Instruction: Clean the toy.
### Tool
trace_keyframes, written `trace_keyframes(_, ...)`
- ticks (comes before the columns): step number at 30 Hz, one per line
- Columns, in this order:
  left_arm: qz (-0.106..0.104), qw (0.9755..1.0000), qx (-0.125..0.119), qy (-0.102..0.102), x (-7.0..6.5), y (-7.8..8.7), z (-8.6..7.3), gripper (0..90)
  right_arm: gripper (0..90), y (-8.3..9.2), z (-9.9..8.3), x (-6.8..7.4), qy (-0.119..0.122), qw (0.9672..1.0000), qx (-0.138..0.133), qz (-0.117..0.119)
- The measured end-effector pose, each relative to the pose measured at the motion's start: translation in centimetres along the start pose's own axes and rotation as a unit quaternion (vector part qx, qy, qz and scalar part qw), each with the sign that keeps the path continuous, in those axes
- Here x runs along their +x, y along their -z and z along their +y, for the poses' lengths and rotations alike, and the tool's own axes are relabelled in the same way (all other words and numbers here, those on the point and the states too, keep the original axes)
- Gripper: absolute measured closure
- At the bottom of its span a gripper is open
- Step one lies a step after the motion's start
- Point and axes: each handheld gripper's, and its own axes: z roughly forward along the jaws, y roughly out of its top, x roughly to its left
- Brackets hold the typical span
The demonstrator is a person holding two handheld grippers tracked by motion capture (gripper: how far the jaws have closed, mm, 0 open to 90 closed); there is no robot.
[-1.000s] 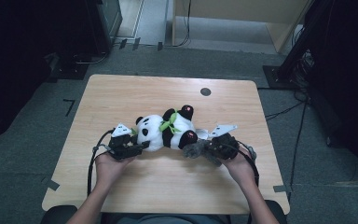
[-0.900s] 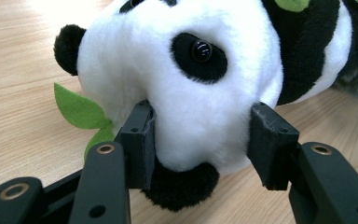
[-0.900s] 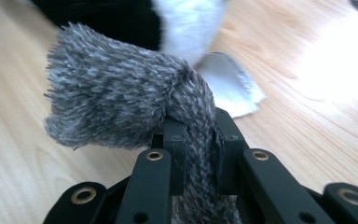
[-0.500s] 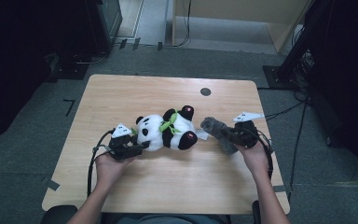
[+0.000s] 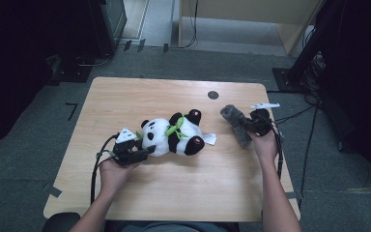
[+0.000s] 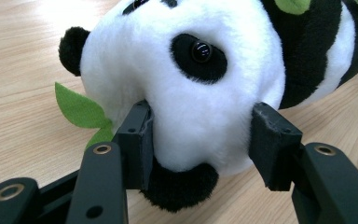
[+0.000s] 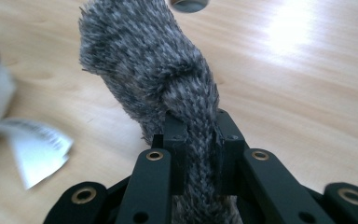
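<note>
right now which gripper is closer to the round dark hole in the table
Right. The right gripper, shut on the grey knitted piece, sits just below-right of the hole; the left gripper is far across, at the panda's head.

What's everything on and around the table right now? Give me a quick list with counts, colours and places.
panda plush: one, black and white with a green leaf collar, lying on its side mid-table, head toward the left gripper
white tag: one, on the table at the panda's foot end
grey knitted sock: one, mottled grey, right of the panda, lifted end fuzzy
dark round grommet: one, near the table's far edge
table: one, light wood
black equipment racks: dark, on the floor beyond the table
left gripper: black, jaws either side of the panda's head, pads against the fur
right gripper: black, jaws shut on the sock
</note>
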Motion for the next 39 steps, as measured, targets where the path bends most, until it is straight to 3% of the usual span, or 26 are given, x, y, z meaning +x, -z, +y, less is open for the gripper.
trace_keyframes(8, -0.006, 1.0000, 0.000, -0.006, 0.2, -0.1, -0.1, 45.6, 76.5, -2.8, -0.8, -1.1, -0.005, 0.9998, 0.012, -0.012)
trace_keyframes(12, -0.005, 1.0000, 0.000, -0.008, 0.2, -0.1, -0.1, 45.2, 73.1, -2.9, -1.0, -1.3, -0.003, 0.9999, 0.007, -0.009)
trace_keyframes(13, -0.005, 1.0000, 0.000, -0.008, 0.2, -0.1, -0.1, 44.9, 65.7, -2.8, -1.1, -1.4, -0.010, 0.9999, 0.005, -0.008)
trace_keyframes(17, -0.005, 1.0000, 0.001, -0.008, 0.2, -0.1, -0.1, 43.8, 57.1, -2.6, -1.0, -1.4, -0.017, 0.9998, 0.007, -0.003)
trace_keyframes(20, -0.006, 1.0000, 0.001, -0.007, 0.2, -0.1, -0.1, 40.9, 45.7, -2.0, -0.8, -1.1, -0.013, 0.9998, 0.002, -0.012)
trace_keyframes(25, -0.008, 0.9999, 0.003, -0.008, 0.2, -0.1, -0.1, 36.1, 41.5, -1.2, -0.5, -0.9, -0.038, 0.9993, -0.004, -0.001)
trace_keyframes(27, -0.008, 0.9999, 0.004, -0.011, 0.2, -0.1, -0.1, 35.0, 39.3, -0.3, -0.3, -0.6, -0.043, 0.9988, -0.023, 0.010)
trace_keyframes(33, -0.009, 0.9998, 0.003, -0.018, 0.2, -0.1, -0.2, 32.1, 36.6, 0.5, -0.2, 0.8, -0.026, 0.9991, -0.025, 0.021)
trace_keyframes(39, -0.011, 0.9997, 0.003, -0.022, 0.3, 0.0, -0.2, 31.3, 37.4, 1.3, -0.3, 1.8, -0.031, 0.9985, -0.031, 0.034)
